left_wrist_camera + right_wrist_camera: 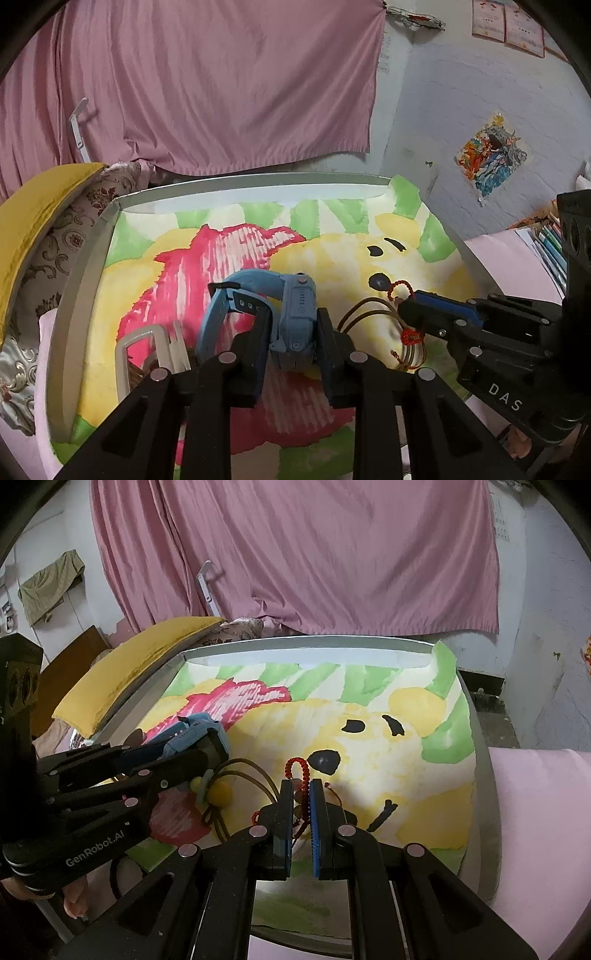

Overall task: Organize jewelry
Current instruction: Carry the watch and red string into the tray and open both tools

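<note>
My left gripper (293,321) is shut on a blue wristwatch (291,306), its strap looping up to the left; it also shows in the right wrist view (195,734). My right gripper (301,790) is shut on a red beaded string bracelet (297,766), whose loop pokes up between the fingers; it shows in the left wrist view (400,290) too. A brown cord necklace with a yellow bead (221,792) lies on the painted cloth (406,775) between the two grippers.
A clear plastic box (147,350) sits at the left of the painted cloth, on a metal-rimmed tray (77,295). A yellow cushion (140,664) lies beyond the tray's left edge. A pink curtain (314,554) hangs behind. Books (546,243) are stacked at the right.
</note>
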Tool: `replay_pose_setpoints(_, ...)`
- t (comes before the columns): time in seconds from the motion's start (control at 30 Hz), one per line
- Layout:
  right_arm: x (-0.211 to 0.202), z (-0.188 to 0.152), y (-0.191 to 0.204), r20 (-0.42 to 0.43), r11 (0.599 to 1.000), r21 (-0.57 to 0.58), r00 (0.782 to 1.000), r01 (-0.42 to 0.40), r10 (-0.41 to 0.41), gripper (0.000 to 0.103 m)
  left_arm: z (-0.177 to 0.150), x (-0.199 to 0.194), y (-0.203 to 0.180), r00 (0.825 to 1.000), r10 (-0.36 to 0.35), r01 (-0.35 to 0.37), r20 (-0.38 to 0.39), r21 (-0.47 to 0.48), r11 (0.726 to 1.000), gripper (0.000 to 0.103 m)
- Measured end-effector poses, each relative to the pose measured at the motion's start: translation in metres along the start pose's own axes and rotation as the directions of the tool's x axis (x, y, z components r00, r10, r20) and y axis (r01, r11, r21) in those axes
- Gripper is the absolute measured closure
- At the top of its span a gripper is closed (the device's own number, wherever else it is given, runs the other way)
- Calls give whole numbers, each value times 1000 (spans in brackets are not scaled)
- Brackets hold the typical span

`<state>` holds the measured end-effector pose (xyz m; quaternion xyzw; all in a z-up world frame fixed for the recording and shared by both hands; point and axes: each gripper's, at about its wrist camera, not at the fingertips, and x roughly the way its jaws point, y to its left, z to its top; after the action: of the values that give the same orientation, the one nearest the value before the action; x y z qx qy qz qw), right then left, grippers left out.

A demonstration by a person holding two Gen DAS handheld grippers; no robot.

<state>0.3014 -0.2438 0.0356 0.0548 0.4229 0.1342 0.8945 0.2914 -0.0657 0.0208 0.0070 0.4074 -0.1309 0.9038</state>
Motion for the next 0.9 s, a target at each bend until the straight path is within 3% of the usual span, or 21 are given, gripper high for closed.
replay_pose_setpoints(0.23, -11, 0, -3, 28, 1000, 11, 1000, 8, -9, 90, -1, -6, 5, 1000, -10, 11, 12, -40, 999, 73)
replay_pose_setpoints(0.37, -24, -3, -4, 71, 1000, 11, 997, 13, -14, 71, -4, -20, 7, 998, -20, 24, 64, -60, 998, 71)
replay_pose_setpoints(0.43, -33, -5, -3, 97, 1000, 6, 995, 14, -15, 69, -5, -29, 7, 995, -23, 29, 96, -66, 997, 69)
replay_pose_setpoints(0.53, -46, -9, -4, 134, 1000, 8, 991, 7, -8, 64, -10, -48, 8, 987, -23, 37, 160, -80, 996, 54)
replay_pose_setpoints(0.57, -54, -11, -4, 161, 1000, 8, 987, 1, -2, 60, -12, -55, 8, 983, -24, 41, 185, -90, 995, 45)
replay_pose_setpoints(0.73, -85, -23, -1, 253, 1000, -5, 967, 11, -9, 40, -23, -78, 10, 968, -15, 45, 251, -117, 992, 38)
replay_pose_setpoints(0.8, -100, -30, 3, 293, 1000, -13, 956, 25, -20, 27, -30, -89, 11, 961, -11, 49, 277, -129, 990, 24)
replay_pose_setpoints(0.9, -118, -39, 6, 343, 999, -30, 939, 45, -32, 21, -43, -106, 11, 946, -11, 57, 324, -134, 989, 12)
